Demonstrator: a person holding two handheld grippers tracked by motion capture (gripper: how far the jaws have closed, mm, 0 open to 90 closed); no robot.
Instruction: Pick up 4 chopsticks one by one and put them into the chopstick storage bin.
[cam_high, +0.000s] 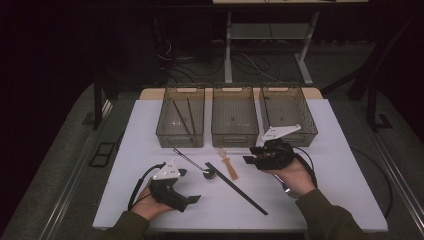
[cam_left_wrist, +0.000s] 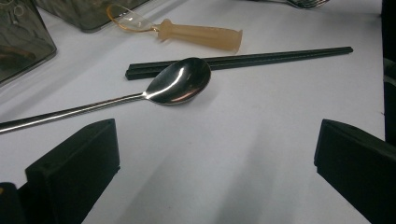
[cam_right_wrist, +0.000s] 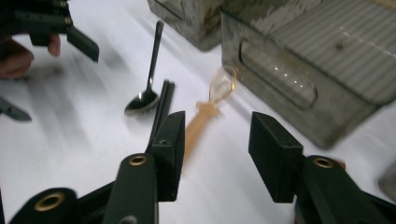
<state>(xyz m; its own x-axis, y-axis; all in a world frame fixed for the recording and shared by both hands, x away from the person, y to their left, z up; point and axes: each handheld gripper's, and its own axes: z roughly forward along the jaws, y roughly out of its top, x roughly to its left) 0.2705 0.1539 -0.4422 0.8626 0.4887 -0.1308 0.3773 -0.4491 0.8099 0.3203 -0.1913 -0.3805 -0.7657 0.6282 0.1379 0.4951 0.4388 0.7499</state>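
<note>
Lengthwise, amber spoon (cam_right_wrist: 205, 119) bowl toward bins (cam_right_wrist: 299, 70).

No text, label, brand, number or sign can be read anywhere; nothing legible on any surface

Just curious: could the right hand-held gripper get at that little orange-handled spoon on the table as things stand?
Probably yes. The right hand-held gripper points at the orange-handled spoon, jaws apart, bare table between. The middle bin stands close beside the spoon's clear bowl.
</note>
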